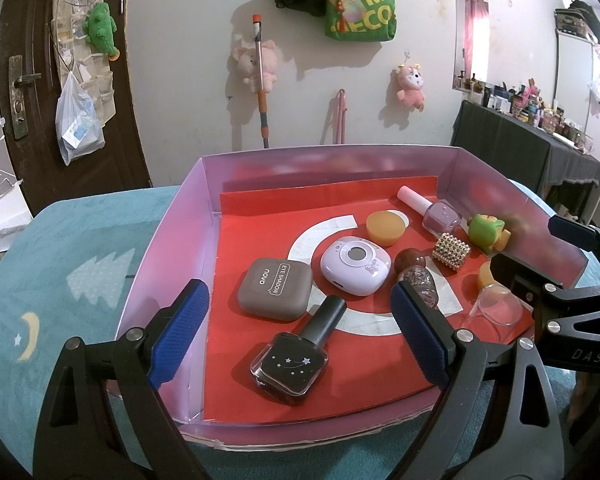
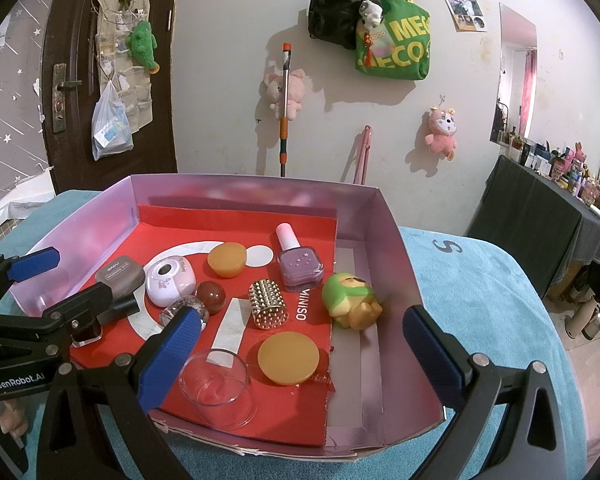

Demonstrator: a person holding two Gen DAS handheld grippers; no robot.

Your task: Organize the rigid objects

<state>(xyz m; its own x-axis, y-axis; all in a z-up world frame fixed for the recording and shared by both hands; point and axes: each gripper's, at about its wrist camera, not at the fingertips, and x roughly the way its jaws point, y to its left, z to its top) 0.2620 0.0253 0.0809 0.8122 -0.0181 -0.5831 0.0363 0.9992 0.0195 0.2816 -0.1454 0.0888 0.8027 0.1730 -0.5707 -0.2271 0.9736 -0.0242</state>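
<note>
Lying in the lower middle of the left wrist view, the dark bottle (image 1: 290,354) rests flat on the box's (image 1: 168,248) red liner, between the left gripper's (image 1: 300,334) spread fingers (image 1: 179,332), which touch nothing. It looks like glass: stiff, smooth, probably slippery and breakable, with most weight in the square body, so a hold across the flat sides of the body seems safer than on the narrow black cap. Just above it sit the eye-shadow case (image 1: 275,289) and a white compact (image 1: 355,265). In the right wrist view, the right gripper (image 2: 302,350) is likewise wide open and empty, hovering over the lower centre of the box, where a clear cup (image 2: 216,388) and an orange lid (image 2: 288,357) lie; the cup appears thin and light, likely to roll or slip if pinched off-centre.
</note>
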